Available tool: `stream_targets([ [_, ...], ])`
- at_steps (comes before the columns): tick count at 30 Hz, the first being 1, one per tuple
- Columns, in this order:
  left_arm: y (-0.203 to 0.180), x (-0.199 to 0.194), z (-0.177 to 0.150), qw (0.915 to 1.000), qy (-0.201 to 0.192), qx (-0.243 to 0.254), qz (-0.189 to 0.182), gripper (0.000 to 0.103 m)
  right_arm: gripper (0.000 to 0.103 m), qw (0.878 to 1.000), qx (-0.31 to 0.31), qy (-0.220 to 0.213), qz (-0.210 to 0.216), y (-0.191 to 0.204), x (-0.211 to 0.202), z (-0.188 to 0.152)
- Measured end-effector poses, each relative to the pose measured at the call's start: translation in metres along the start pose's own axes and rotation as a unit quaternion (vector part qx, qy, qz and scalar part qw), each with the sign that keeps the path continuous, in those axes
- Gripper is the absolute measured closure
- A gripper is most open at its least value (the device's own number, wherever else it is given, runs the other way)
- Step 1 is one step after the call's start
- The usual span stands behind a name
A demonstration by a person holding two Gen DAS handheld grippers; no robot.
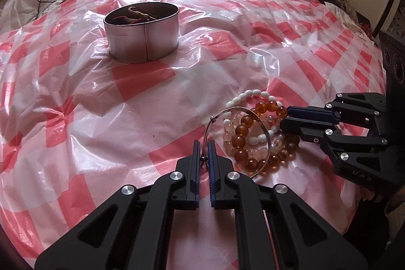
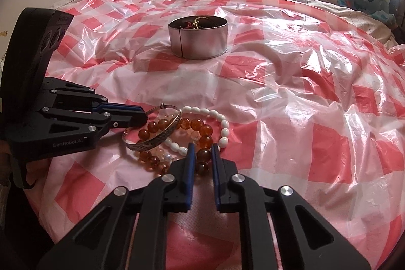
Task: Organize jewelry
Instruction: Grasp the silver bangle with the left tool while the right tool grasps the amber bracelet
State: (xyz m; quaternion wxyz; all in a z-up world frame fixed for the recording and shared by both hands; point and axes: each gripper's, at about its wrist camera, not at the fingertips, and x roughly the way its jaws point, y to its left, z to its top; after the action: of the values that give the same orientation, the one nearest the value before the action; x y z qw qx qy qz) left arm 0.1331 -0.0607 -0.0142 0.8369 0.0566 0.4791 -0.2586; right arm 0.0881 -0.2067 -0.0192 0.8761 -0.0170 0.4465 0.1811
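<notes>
Lying tilted, silver bangle pinched by left tongs; right tongs clamping amber beads.

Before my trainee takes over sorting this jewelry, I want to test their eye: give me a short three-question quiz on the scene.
1. True or false: the left gripper is shut on the silver bangle.
2. What does the right gripper grip? A white beads, B amber bead bracelet, C tin
3. Fill in: the round tin holds ___ already.

Key: 1 true; 2 B; 3 jewelry
</notes>
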Motion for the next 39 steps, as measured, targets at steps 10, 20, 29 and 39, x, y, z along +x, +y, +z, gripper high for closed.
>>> stream_targets([
  [10,0.028,-0.021,0.01,0.996,-0.052,-0.07,-0.019,0.099,0.091,0.995,0.058,-0.067,0.034,-0.02,-0.024,0.008],
  [20,0.027,-0.001,0.005,0.9979,-0.007,-0.064,0.009,0.098,0.09,0.991,0.123,-0.037,0.047,-0.046,-0.011,0.013],
  [29,0.028,0.009,0.002,0.9974,0.005,-0.071,0.013,0.097,0.077,0.996,0.084,0.008,0.002,-0.034,0.008,0.005],
  [39,0.02,-0.011,0.008,0.9972,-0.034,-0.062,-0.025,0.098,0.091,0.979,0.16,-0.069,0.108,-0.056,-0.018,0.005],
])
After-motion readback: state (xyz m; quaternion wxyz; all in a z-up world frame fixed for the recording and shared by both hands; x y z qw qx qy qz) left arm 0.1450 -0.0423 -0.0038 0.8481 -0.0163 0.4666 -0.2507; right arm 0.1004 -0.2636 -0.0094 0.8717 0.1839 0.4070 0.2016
